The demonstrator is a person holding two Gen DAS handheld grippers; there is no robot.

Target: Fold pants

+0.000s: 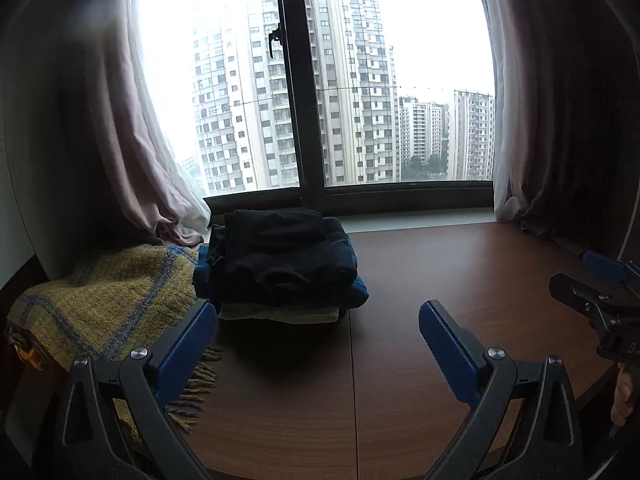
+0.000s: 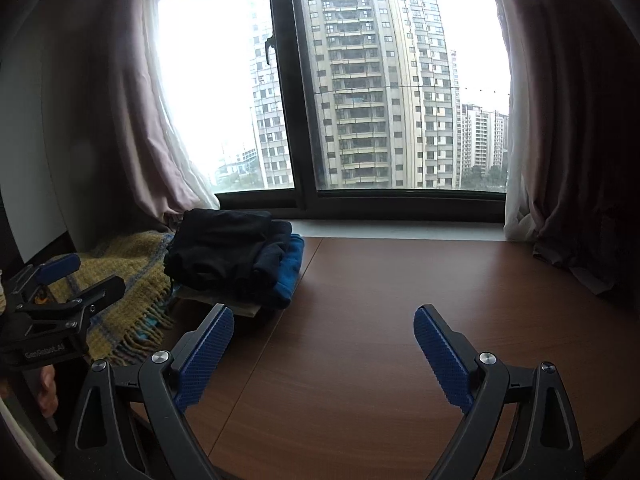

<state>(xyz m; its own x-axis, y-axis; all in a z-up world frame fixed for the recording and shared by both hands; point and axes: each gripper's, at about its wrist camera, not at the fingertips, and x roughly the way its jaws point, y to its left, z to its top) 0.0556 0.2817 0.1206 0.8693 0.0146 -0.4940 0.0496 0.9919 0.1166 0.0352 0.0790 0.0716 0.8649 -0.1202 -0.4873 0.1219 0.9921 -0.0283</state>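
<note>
A stack of folded clothes sits on the brown wooden table [image 1: 460, 272] [image 2: 400, 300] near the window sill. Folded black pants [image 1: 280, 252] [image 2: 228, 248] lie on top, over a blue garment [image 1: 360, 290] [image 2: 290, 272] and a pale one at the bottom. My left gripper [image 1: 318, 312] stands open just in front of the stack, nothing between its blue pads. My right gripper [image 2: 324, 314] is open too, over bare table to the right of the stack. Each gripper shows at the edge of the other's view: the right gripper [image 1: 580, 276], the left gripper [image 2: 92, 276].
A yellow woven blanket with blue stripes and a fringe [image 1: 108, 300] [image 2: 132, 280] lies left of the stack, touching it. Curtains [image 1: 152, 160] [image 2: 560, 160] hang at both sides of a large window [image 1: 300, 100]. A hand [image 1: 624, 392] shows at the right edge.
</note>
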